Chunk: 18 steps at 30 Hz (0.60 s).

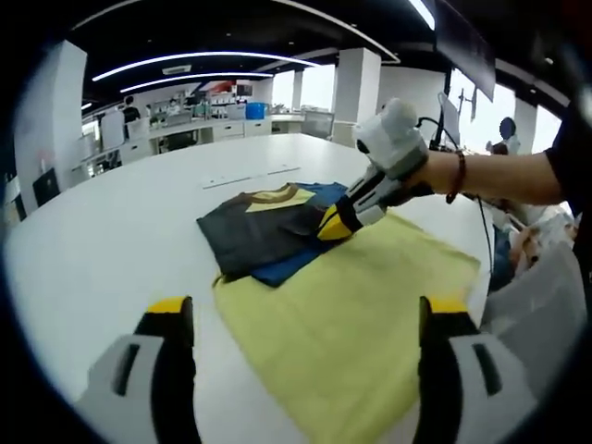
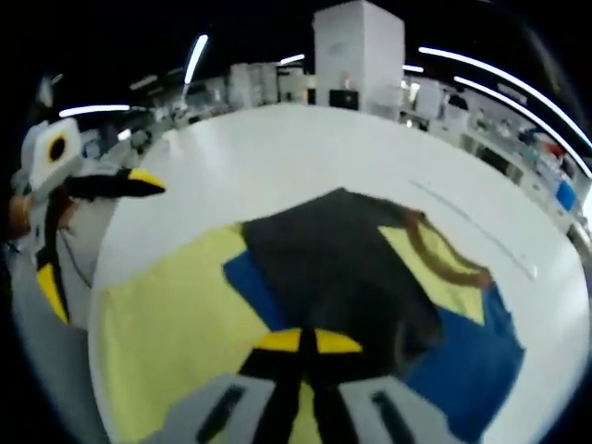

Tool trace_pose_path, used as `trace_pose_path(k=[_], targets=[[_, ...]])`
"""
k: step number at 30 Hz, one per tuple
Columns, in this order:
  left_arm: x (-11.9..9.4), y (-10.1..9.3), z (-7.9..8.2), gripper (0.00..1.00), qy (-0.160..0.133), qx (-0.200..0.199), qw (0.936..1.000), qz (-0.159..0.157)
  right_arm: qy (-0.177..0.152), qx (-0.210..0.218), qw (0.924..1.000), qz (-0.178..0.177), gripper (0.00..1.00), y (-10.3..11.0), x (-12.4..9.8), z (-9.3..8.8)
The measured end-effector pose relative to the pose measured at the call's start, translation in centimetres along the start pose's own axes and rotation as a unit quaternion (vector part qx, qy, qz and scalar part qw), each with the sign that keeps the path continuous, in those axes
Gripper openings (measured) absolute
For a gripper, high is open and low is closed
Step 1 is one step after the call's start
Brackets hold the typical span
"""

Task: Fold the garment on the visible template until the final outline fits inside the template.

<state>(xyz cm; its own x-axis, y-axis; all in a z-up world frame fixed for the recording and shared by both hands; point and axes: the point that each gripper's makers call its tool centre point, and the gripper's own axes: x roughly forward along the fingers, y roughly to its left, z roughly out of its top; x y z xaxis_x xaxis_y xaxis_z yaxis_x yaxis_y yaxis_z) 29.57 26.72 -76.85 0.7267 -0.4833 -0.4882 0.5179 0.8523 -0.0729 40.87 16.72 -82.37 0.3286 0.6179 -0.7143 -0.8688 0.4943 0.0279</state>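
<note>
A: On the wide white round table, the dark grey T-shirt with a tan collar and blue panels lies half on the pale yellow rectangular cloth template, spilling off its 11 o'clock corner onto bare tabletop.

B: And the tongs?

A: The right gripper has its yellow tips pressed together at the garment's edge; from the right gripper view the 2 tips meet right over the dark fabric, so I judge them pinched on the shirt. The left gripper stands wide, holding nothing, hovering near the template's 6 o'clock side.

B: How to do this fold well?

A: I'd lift the pinched edge low and carry it toward the template's middle, so the blue part lands inside the yellow outline. The free tongs could pin the opposite side to stop the cloth dragging.

B: What differs between views?

A: The left gripper view shows the person's forearm with a dark wristband and how far the shirt overhangs. The right gripper view shows the collar at 2 o'clock, the blue panel at 4 o'clock, and the left gripper at 9 o'clock, well apart from the garment.
</note>
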Motion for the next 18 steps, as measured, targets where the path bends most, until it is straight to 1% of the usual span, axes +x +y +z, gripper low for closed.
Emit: trace_pose_path(k=[4,9,11,14,18], targets=[[0.1,0.0,0.4,0.99,-0.004,-0.002,1.0,-0.003,-0.016,0.013,0.9996,-0.021,0.0,-1.1,-1.3,0.3],[0.4,-0.7,1.0,0.99,-0.012,-0.002,0.9999,-0.008,-0.04,0.036,0.9968,-0.059,0.0,-3.3,-4.0,0.5],[0.5,-1.0,1.1,0.99,-0.01,0.001,0.9999,-0.011,-0.052,0.051,0.9946,-0.074,0.0,-4.0,-4.8,0.3],[0.5,-1.2,1.1,0.99,-0.011,0.001,0.9998,-0.015,-0.07,0.078,0.9904,-0.09,0.0,-4.2,-6.3,0.1],[0.6,-1.7,1.4,0.99,-0.01,0.003,0.9998,-0.017,-0.084,0.113,0.982,-0.126,0.0,-5.9,-8.0,-0.9]])
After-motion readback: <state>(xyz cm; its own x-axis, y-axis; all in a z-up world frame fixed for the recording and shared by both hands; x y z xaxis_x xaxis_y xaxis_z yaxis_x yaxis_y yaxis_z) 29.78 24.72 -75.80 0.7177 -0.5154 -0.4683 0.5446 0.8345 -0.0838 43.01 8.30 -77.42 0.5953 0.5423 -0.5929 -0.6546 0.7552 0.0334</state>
